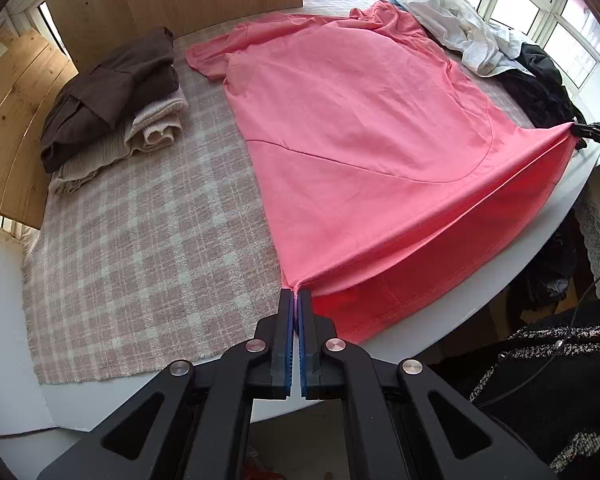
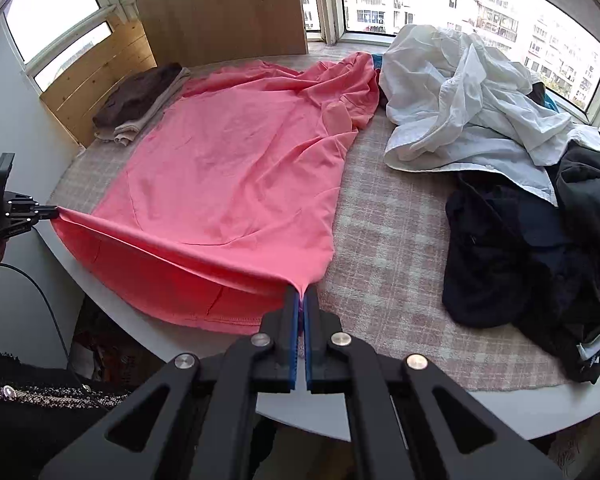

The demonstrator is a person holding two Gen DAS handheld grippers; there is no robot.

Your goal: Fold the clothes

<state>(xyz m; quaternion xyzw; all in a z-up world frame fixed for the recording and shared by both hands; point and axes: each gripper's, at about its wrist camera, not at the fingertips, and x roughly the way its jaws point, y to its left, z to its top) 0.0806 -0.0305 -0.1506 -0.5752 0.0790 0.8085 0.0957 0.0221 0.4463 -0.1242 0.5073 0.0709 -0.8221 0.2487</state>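
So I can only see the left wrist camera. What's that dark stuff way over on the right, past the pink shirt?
Observer: A heap of dark clothes lying on the checked cloth, unfolded.
Operator: Is the white thing big?
Observer: Yes, a crumpled white shirt spreads wide, partly over the dark heap.
Operator: Is the other gripper really holding the shirt?
Observer: Yes, the right gripper is shut on the pink T-shirt at its hem corner, like the left gripper.

The pink T-shirt (image 1: 340,120) lies flat, stretching away from both tongs; its near hem corners are lifted and pulled taut.
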